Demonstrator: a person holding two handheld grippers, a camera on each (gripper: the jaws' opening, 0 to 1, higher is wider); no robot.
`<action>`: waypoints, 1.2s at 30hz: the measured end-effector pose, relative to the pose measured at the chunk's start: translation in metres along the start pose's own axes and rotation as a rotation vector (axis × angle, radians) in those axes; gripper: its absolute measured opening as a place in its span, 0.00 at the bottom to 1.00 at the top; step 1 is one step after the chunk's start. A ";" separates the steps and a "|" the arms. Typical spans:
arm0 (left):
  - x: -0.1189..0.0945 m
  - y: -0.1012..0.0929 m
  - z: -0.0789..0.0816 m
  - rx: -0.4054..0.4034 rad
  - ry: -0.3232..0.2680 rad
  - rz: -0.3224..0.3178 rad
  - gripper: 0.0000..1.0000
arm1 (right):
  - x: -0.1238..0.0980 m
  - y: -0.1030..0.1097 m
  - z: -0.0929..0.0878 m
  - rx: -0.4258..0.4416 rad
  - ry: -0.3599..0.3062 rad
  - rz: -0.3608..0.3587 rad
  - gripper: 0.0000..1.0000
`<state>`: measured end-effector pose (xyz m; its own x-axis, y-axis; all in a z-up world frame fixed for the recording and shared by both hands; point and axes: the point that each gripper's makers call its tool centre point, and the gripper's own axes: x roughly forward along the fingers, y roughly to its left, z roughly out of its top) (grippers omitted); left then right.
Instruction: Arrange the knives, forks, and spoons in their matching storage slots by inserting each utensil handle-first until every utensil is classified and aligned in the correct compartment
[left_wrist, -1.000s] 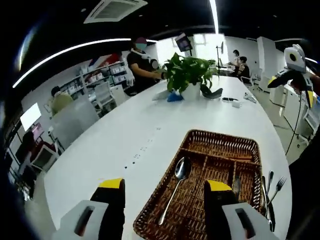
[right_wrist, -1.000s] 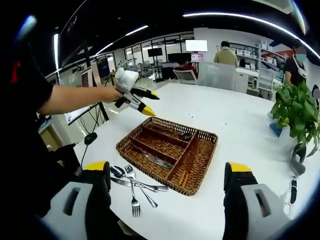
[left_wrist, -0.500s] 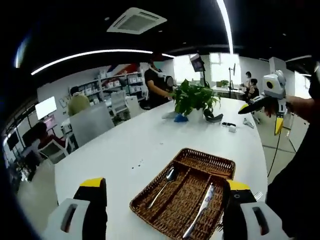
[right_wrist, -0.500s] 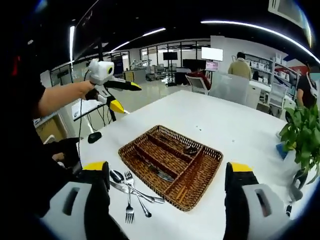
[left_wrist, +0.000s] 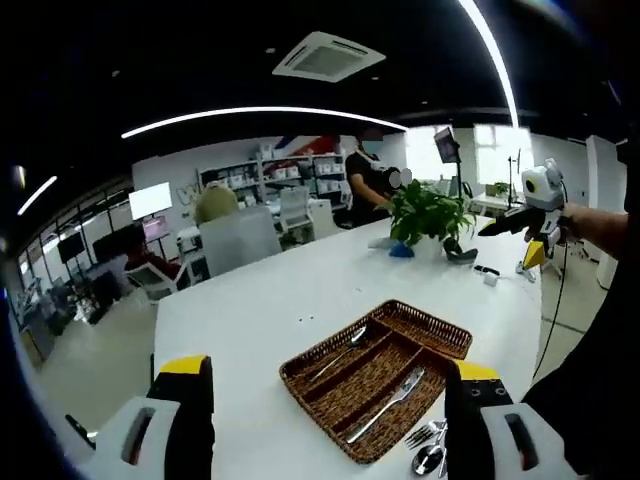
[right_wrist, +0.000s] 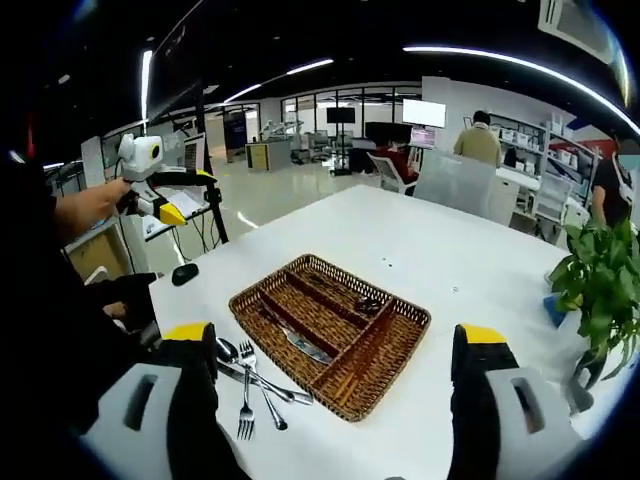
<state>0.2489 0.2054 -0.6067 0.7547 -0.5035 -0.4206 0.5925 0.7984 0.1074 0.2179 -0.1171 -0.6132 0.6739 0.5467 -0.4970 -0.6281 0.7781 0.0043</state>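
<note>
- Both grippers had been raised higher above the white table than a second earlier.
- The left gripper and right gripper were held wide apart, empty.
- The wicker tray lay below and ahead, between the jaws; loose cutlery rested just beside it.

No readable text, labels, brands or numbers. Far wall screens glow blank; lettering on the far wall is too blurred to read.
</note>
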 end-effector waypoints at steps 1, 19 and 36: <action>-0.002 0.001 -0.008 0.001 0.015 0.008 1.00 | 0.000 0.000 -0.003 0.002 0.004 0.000 0.99; -0.012 -0.002 -0.010 0.017 -0.007 0.003 1.00 | -0.002 -0.001 -0.008 -0.024 -0.001 -0.023 0.99; -0.027 -0.009 -0.008 0.104 -0.027 -0.051 1.00 | 0.007 0.034 0.027 -0.215 -0.060 0.103 0.95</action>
<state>0.2209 0.2144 -0.6041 0.7296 -0.5520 -0.4038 0.6550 0.7338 0.1803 0.2117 -0.0784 -0.5927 0.6196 0.6426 -0.4508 -0.7590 0.6368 -0.1356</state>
